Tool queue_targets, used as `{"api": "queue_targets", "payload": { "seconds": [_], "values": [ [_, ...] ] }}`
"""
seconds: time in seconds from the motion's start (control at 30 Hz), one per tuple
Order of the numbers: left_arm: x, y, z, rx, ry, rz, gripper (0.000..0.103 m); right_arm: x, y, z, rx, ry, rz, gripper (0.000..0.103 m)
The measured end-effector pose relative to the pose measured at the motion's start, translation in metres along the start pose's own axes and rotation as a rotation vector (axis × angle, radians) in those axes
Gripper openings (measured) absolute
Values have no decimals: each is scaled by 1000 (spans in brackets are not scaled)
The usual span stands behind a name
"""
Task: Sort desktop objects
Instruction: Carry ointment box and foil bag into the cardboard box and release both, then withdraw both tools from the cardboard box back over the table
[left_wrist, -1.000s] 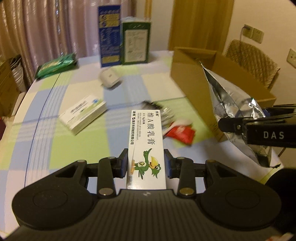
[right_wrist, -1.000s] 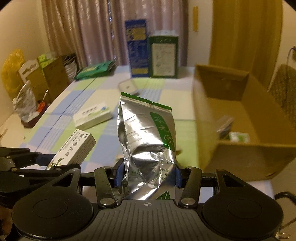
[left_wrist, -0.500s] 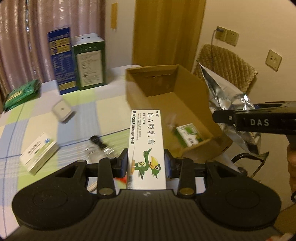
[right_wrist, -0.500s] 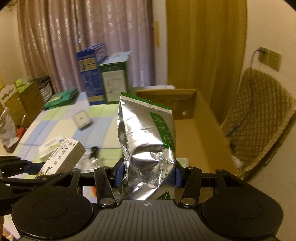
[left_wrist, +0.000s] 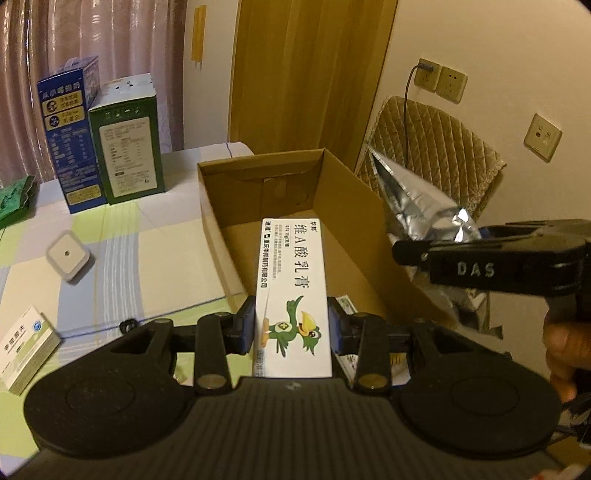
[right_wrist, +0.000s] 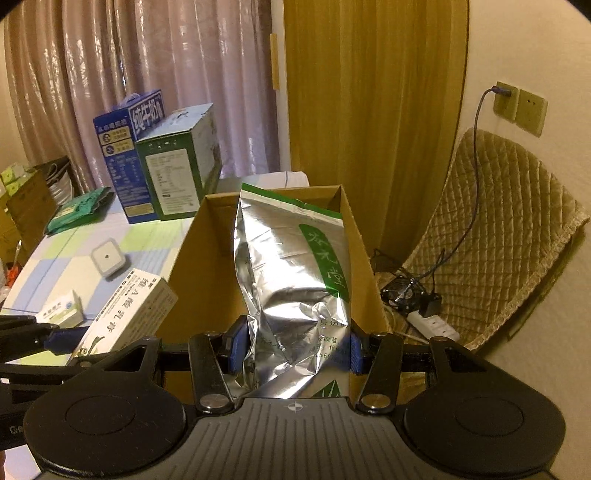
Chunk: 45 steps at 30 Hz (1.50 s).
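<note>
Cardboard brown open box (left_wrist: 221, 236) at frame centre awaits both loads: my left claw (left_wrist: 291, 328) pinches the white rectangular ointment carton (left_wrist: 291, 273), my right claw (right_wrist: 291, 349) the crinkled silver foil pouch (right_wrist: 291, 280).

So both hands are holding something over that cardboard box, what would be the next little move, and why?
Probably lower the left gripper a little and open its jaws. Its white ointment box already hangs over the open cardboard box, so it should drop inside. The right gripper, clamped on the silver foil bag, could follow the same way.
</note>
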<state>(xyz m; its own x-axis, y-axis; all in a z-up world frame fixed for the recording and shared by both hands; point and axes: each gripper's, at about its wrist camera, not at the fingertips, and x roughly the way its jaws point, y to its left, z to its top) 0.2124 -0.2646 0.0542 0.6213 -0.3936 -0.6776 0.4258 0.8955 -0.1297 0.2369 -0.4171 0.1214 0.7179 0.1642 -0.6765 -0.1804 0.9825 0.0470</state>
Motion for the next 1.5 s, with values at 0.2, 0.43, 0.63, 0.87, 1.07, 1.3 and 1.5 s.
{"api": "queue_targets", "payload": {
  "seconds": [0.2,0.43,0.63,0.87,1.07,1.3,1.5],
  "values": [
    [17,-2,9,-12,-1,-19,33,20,-6,8,6,15,5,49],
    [39,-5,12,-33,6,-42,33,30,-17,8,25,27,0,49],
    [38,1,5,-35,-1,-26,35,33,-25,5,43,37,-2,49],
    [27,12,-7,-48,-3,1,35,35,-24,3,40,44,0,49],
    [24,16,-8,-51,-8,7,36,39,-17,5,32,47,2,49],
    [19,26,-14,-71,-9,18,38,33,-15,10,58,-9,9,83],
    [11,31,-22,-79,-7,18,41,22,-10,5,62,-11,12,86]
  ]
}}
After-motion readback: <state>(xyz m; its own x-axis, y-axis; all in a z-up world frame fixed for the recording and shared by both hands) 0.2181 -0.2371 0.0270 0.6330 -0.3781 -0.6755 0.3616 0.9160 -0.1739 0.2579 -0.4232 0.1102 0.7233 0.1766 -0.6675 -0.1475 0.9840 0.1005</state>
